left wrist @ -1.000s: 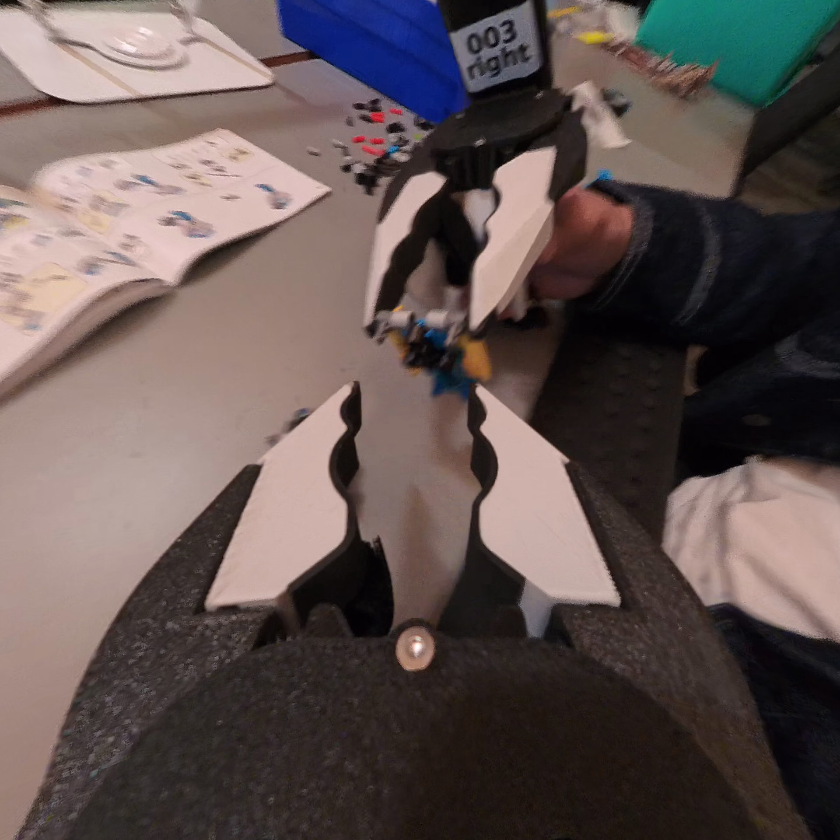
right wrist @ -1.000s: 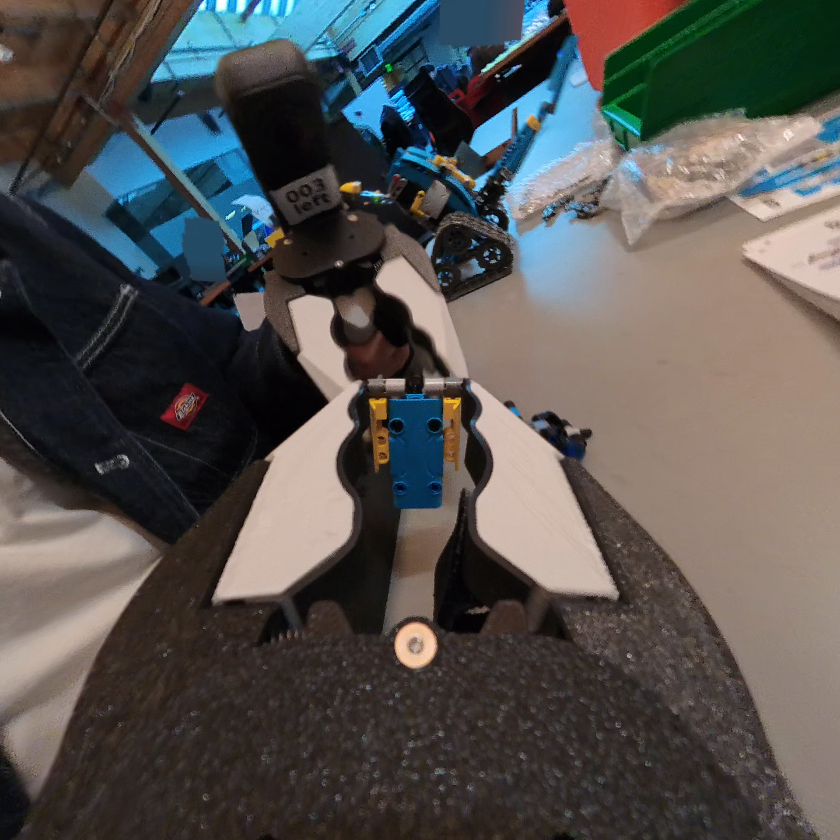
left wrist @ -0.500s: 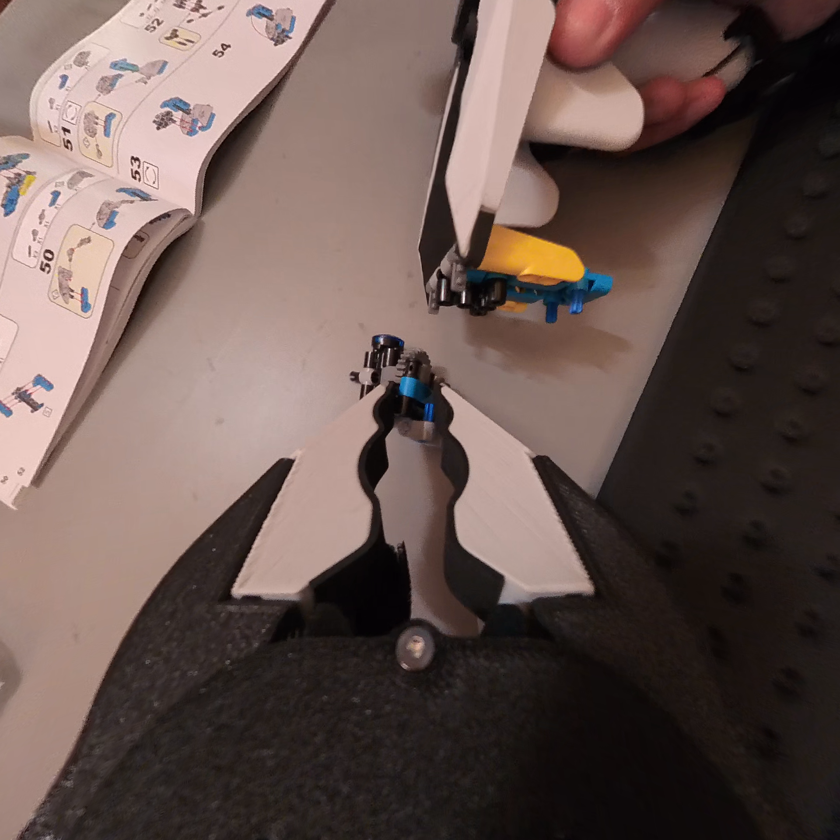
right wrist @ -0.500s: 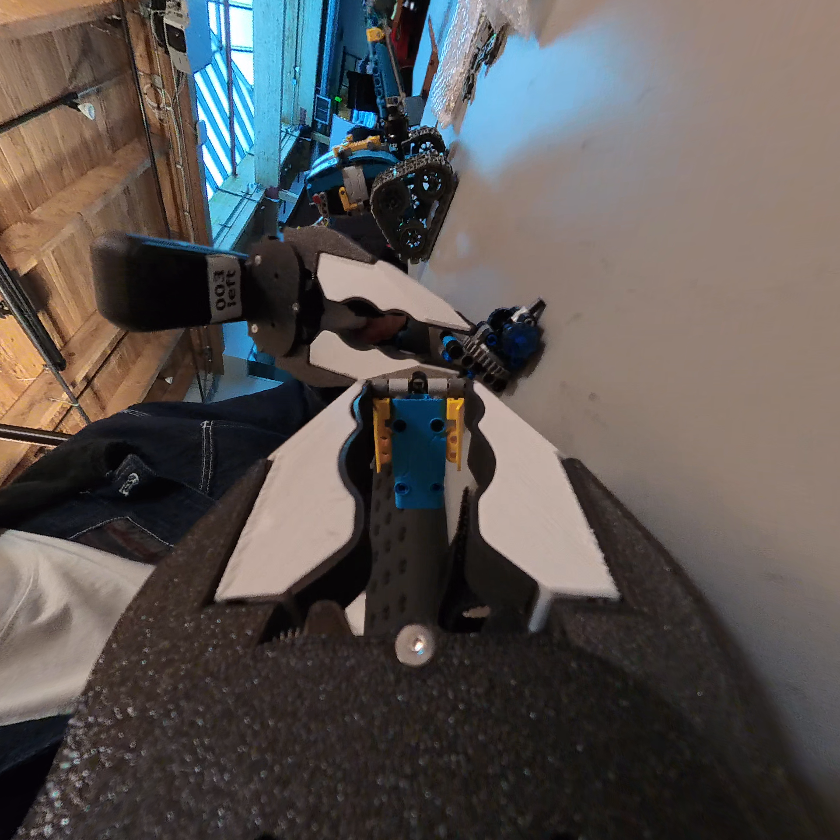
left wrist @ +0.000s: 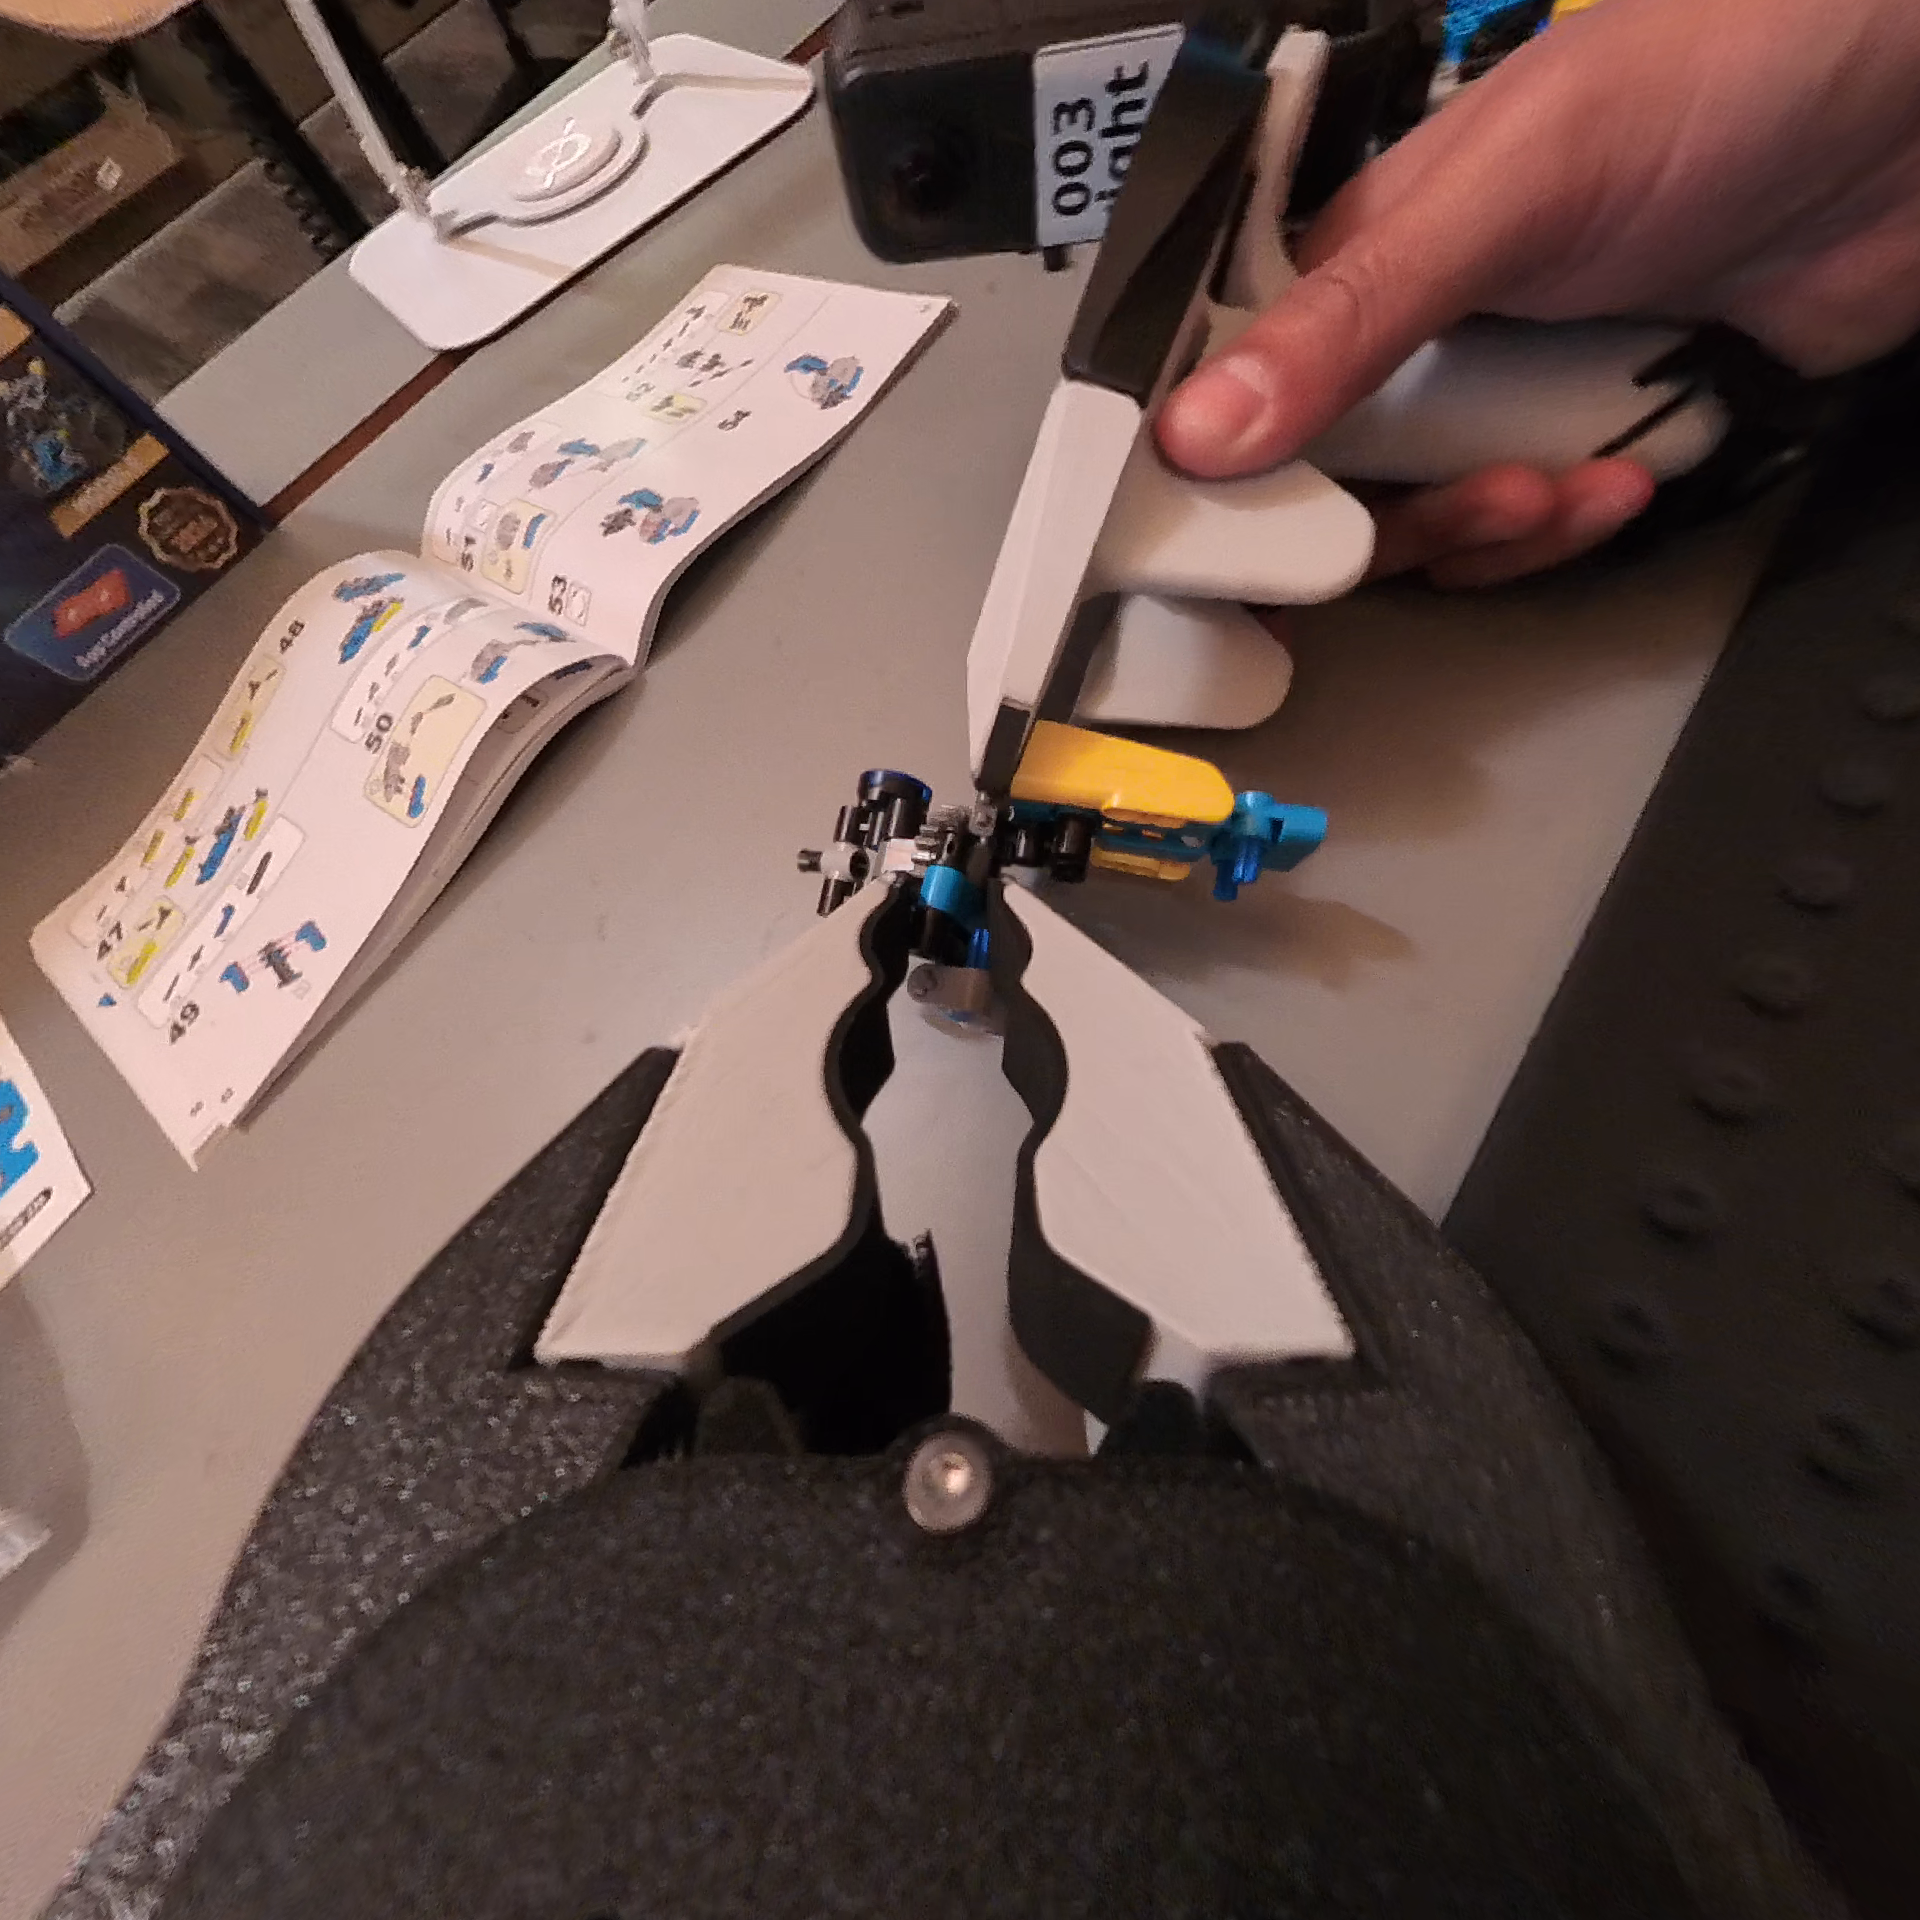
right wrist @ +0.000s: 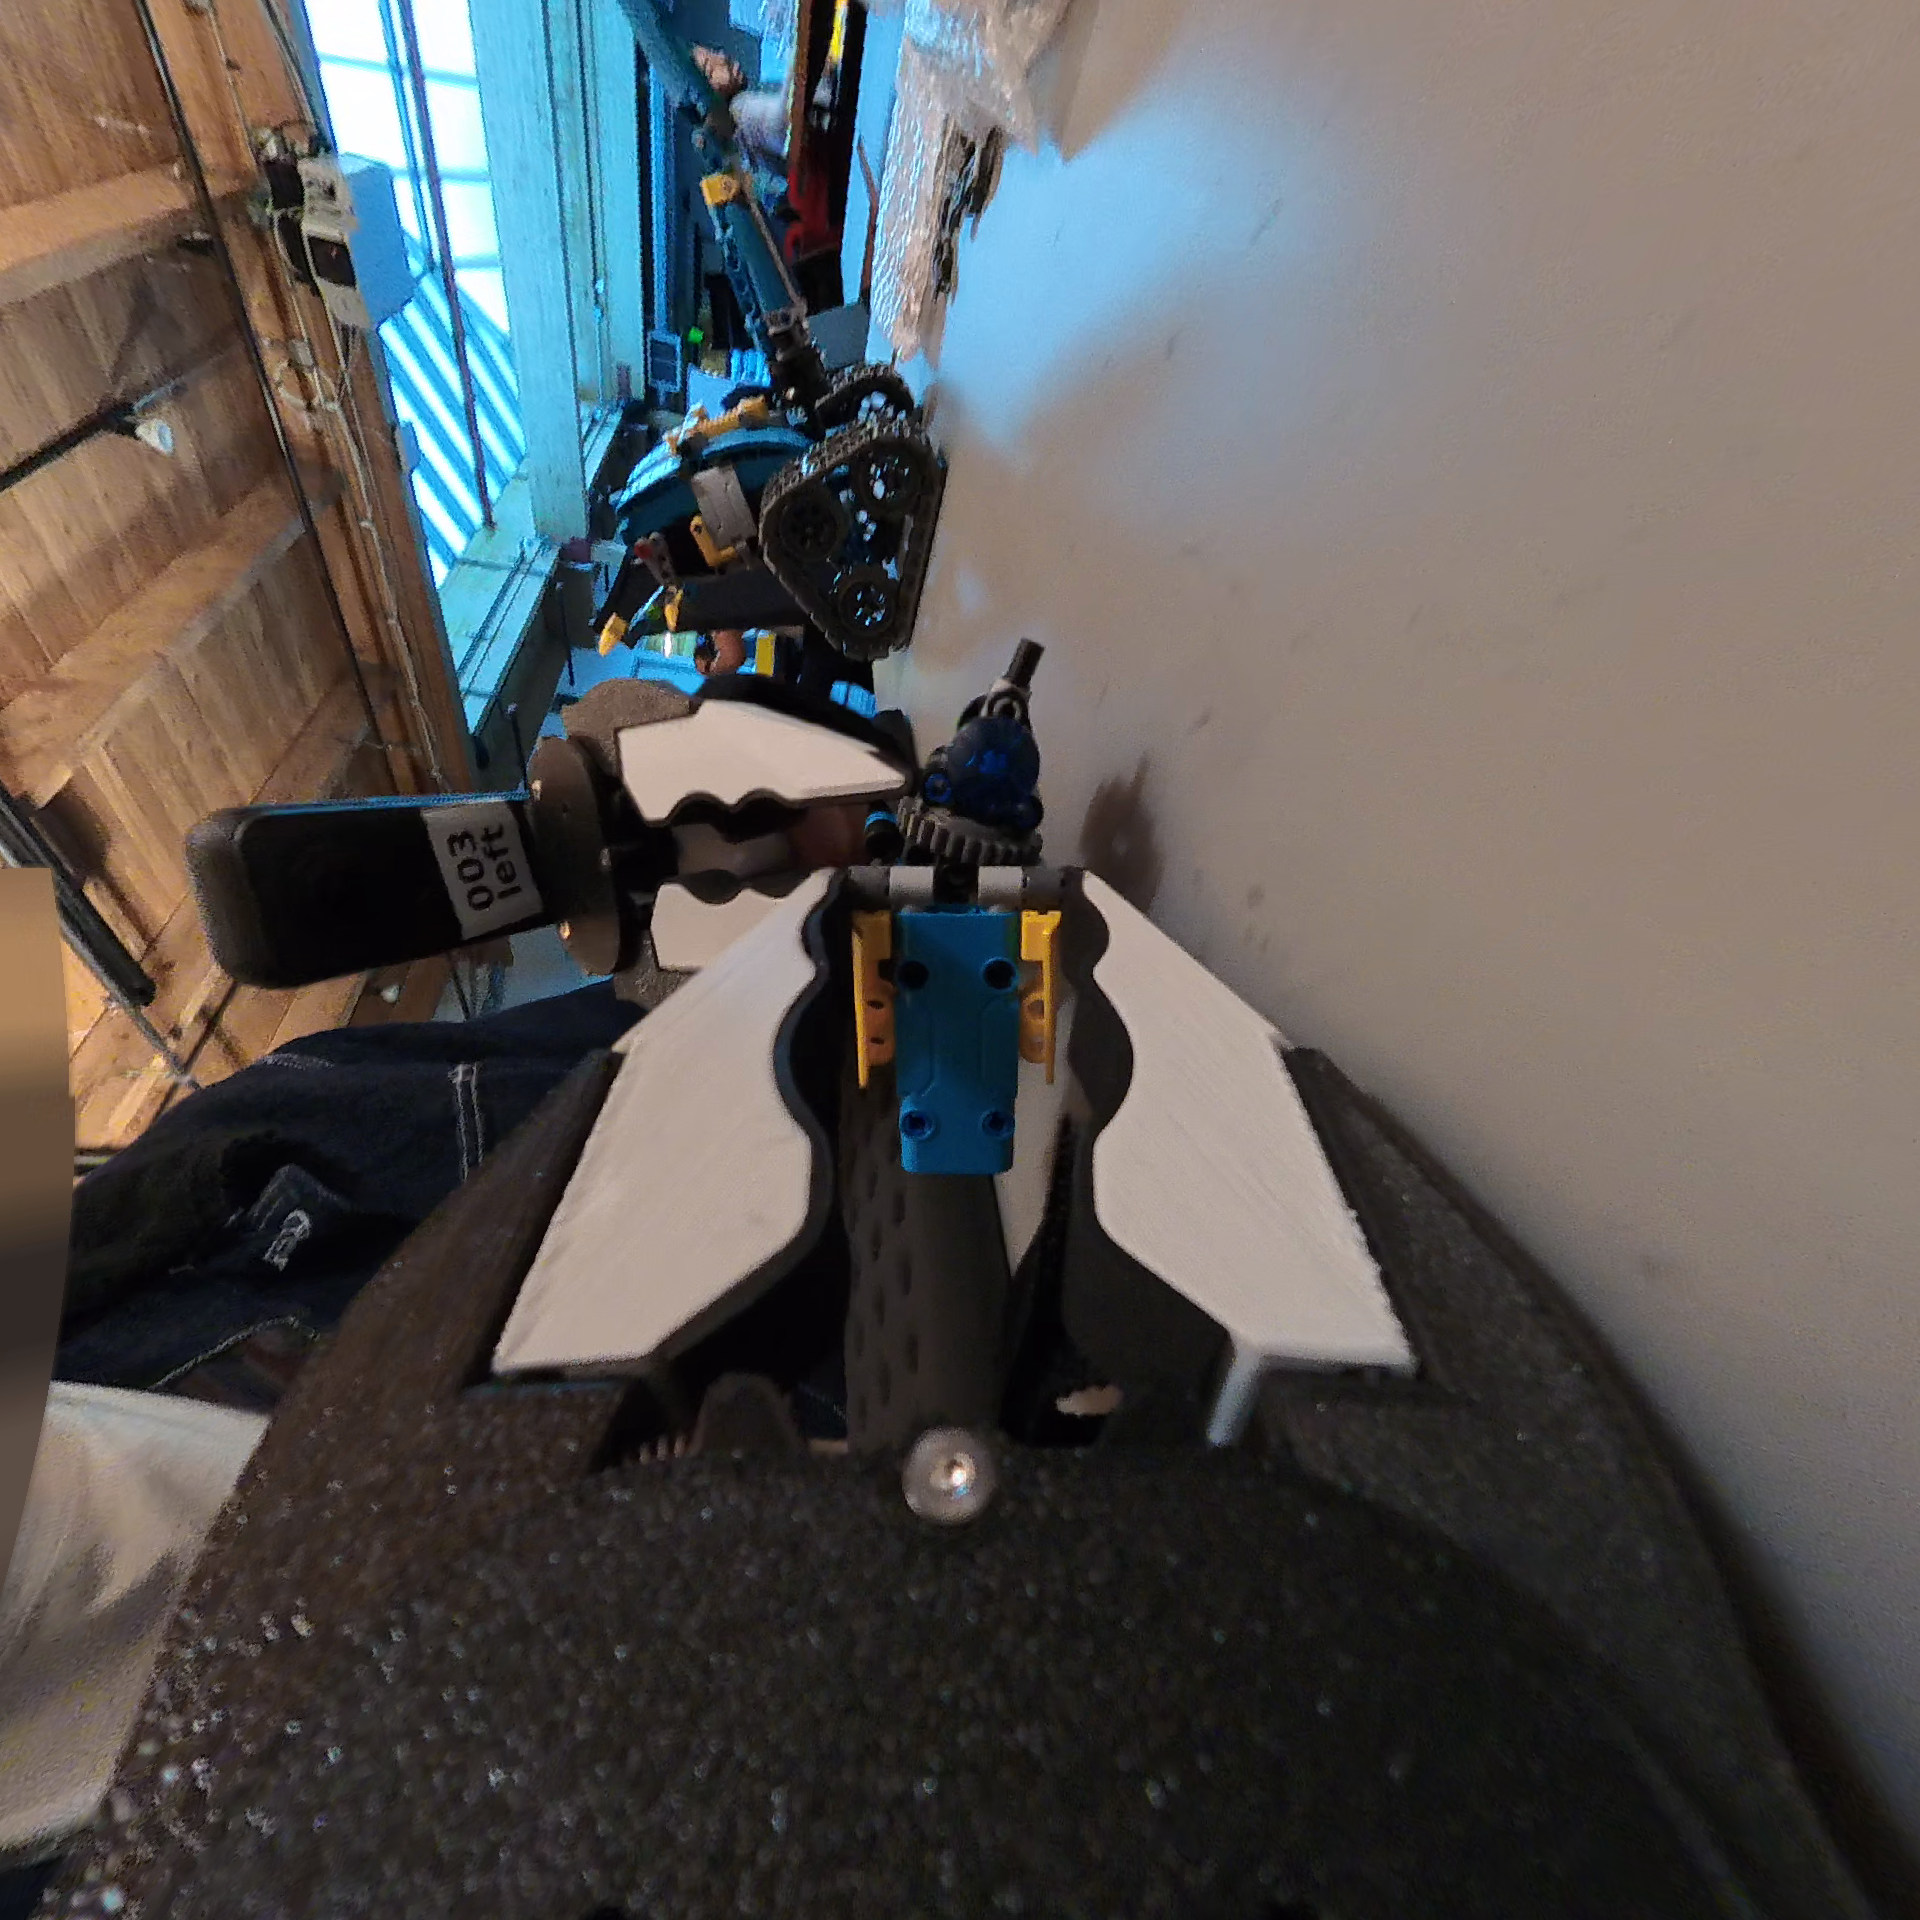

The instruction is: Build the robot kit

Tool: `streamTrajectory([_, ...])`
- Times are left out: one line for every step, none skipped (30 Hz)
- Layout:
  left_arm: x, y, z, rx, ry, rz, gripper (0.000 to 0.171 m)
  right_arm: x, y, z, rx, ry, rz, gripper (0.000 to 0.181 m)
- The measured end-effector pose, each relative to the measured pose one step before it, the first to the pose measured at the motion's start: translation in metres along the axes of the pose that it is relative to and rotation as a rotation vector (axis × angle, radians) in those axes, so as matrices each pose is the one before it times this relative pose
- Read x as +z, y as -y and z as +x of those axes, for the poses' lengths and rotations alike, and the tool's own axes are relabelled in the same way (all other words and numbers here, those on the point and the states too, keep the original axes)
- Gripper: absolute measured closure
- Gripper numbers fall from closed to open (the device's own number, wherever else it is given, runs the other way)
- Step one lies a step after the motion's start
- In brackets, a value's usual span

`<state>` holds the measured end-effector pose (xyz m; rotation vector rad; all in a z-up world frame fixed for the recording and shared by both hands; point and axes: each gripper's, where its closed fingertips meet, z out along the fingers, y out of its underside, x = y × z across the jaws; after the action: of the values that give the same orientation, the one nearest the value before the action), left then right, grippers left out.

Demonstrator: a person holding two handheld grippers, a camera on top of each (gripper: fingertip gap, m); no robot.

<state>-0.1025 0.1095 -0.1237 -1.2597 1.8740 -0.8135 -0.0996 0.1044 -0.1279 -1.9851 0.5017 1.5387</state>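
My left gripper (left wrist: 940,904) is shut on a small black, blue and grey gear assembly (left wrist: 894,842) just above the grey table (left wrist: 644,852). My right gripper (right wrist: 961,883) is shut on a blue and yellow brick assembly (right wrist: 956,1039). In the left wrist view that assembly (left wrist: 1132,810) hangs from the right gripper's fingers (left wrist: 1023,582), turned on its side, and touches the gear assembly. In the right wrist view the gear assembly (right wrist: 982,790) sits just beyond my fingertips, with the left gripper (right wrist: 748,810) to its left. A hand (left wrist: 1538,239) holds the right gripper.
An open instruction booklet (left wrist: 436,644) lies on the table to the left. A white stand base (left wrist: 582,177) and a dark box (left wrist: 94,499) are farther back. A black studded mat (left wrist: 1745,1039) borders the table on the right. A tracked brick vehicle (right wrist: 831,520) stands beyond. The tips of both grippers are at nearly the same place.
The two grippers have come together, so the gear assembly now touches the blue and yellow assembly. One second ago my left gripper was open and empty; it has shut on the gear assembly.
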Motion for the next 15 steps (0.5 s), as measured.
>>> streamTrajectory([0.0016,-0.00099,-0.00156,-0.0165,0.0098,-0.0102,0.158,0.00026,0.00164,0.00155,0.0043,-0.0109,0.0115,0.142])
streamTrajectory([0.00179,-0.00074,-0.00074,-0.014,0.0035,-0.00687,0.158,-0.00018,0.00177,0.00138,0.0073,-0.0064,0.0084,0.142])
streamTrajectory([0.00205,-0.00131,-0.00006,-0.0081,-0.0063,-0.00936,0.159,-0.00031,0.00101,0.0018,0.0129,-0.0057,0.0021,0.142])
streamTrajectory([0.00184,-0.0018,-0.00041,-0.0033,-0.0059,-0.00969,0.159,0.00036,0.00059,0.00233,0.0074,-0.0117,-0.0019,0.142])
streamTrajectory([0.00115,-0.00183,-0.00044,-0.0069,-0.0068,-0.00668,0.159,0.00068,0.00045,0.00206,0.0026,-0.0117,-0.004,0.142])
streamTrajectory([0.00052,-0.00174,-0.00047,-0.0134,-0.0075,-0.00391,0.159,0.00095,0.00023,0.00152,0.0014,-0.0071,-0.0073,0.142])
streamTrajectory([-0.00016,-0.00063,-0.00075,-0.0122,-0.0065,0.00252,0.159,0.00093,0.00075,0.00045,0.0066,0.0053,-0.0069,0.142])
streamTrajectory([0.00002,-0.0003,-0.00085,-0.0052,0.0011,0.00007,0.159,0.00047,0.00114,0.00009,0.0094,0.0074,-0.0043,0.142])
streamTrajectory([0.00034,-0.00045,-0.00096,0.01,0.0118,-0.00525,0.158,0.00022,0.00195,0.00046,-0.0066,-0.0065,0.0056,0.142])
streamTrajectory([0.00032,-0.00086,-0.00098,0.0244,0.0192,-0.00964,0.158,-0.00002,0.00181,0.00124,-0.0348,-0.0307,0.0054,0.142])
streamTrajectory([0.00034,-0.00054,-0.00006,0.0333,0.0186,-0.00628,0.158,-0.00071,0.00236,0.00414,-0.0477,-0.0567,0.0059,0.142])
streamTrajectory([0.00007,-0.0001,0.00066,0.0274,0.0152,-0.00364,0.158,-0.0002,0.00086,0.00228,-0.0447,-0.0433,-0.0049,0.142])
streamTrajectory([-0.00012,-0.00002,0.0002,0.0175,0.012,-0.004,0.159,0.00094,-0.00057,0.00019,-0.0266,-0.0215,-0.0068,0.142])
streamTrajectory([-0.0001,-0.00007,-0.00019,0.0058,0.0058,-0.0012,0.158,0.00031,0.00005,0.00006,-0.0108,-0.0092,0.0022,0.142])
streamTrajectory([0.00008,0.0,-0.00009,-0.0026,-0.0014,0.00133,0.158,-0.00001,-0.00024,0.00006,-0.0081,-0.0038,0.002,0.143])
